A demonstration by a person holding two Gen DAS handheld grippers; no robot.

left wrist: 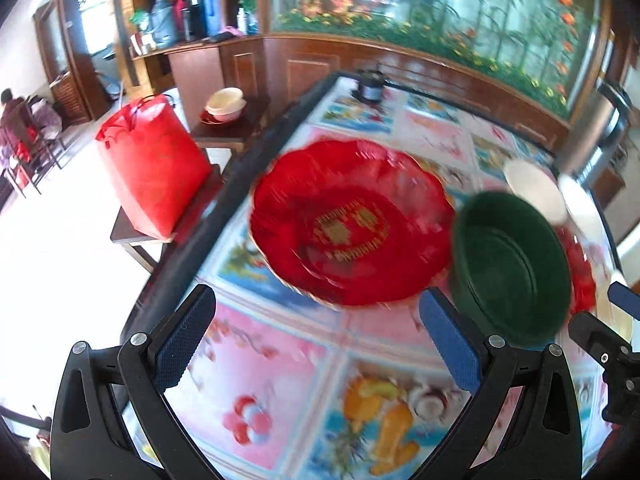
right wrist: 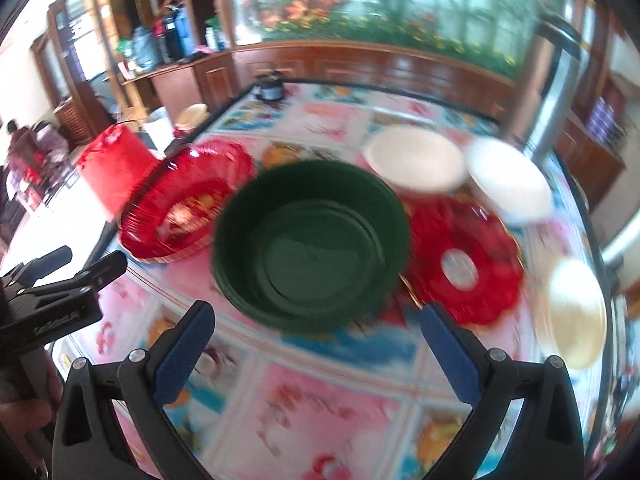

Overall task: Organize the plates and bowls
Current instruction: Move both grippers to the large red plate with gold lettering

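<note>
Both my grippers hung over the near part of the table (right wrist: 320, 420), its cloth printed with fruit and flower panels. My left gripper (left wrist: 316, 336) had its blue-padded jaws spread wide, nothing between them. My right gripper (right wrist: 316, 348) was likewise spread wide and empty. At the far left of the right wrist view I saw the side of the left tool and part of a hand (right wrist: 24, 420) holding it.

Just past the right fingertips sat the green bowl (right wrist: 312, 240), upright, apparently with more green bowls nested in it, though blur made the count uncertain. Left of it, close beside, lay the red scalloped plate (left wrist: 348, 220) with gold lettering at its centre, directly ahead of my left gripper. Right of the bowl lay a second red plate (right wrist: 468, 260) with a pale disc in its middle; the bowl's rim overlapped it from my angle.

Beyond these stood two white dishes side by side (right wrist: 416, 160) (right wrist: 508, 180), and a cream bowl (right wrist: 576, 312) near the right table edge.

At the far end of the table sat a small dark pot (left wrist: 370, 84). Off the left edge, a red bag (left wrist: 154, 164) rested on a low wooden stool, with stacked pale bowls (left wrist: 226, 104) on another stool behind it.
</note>
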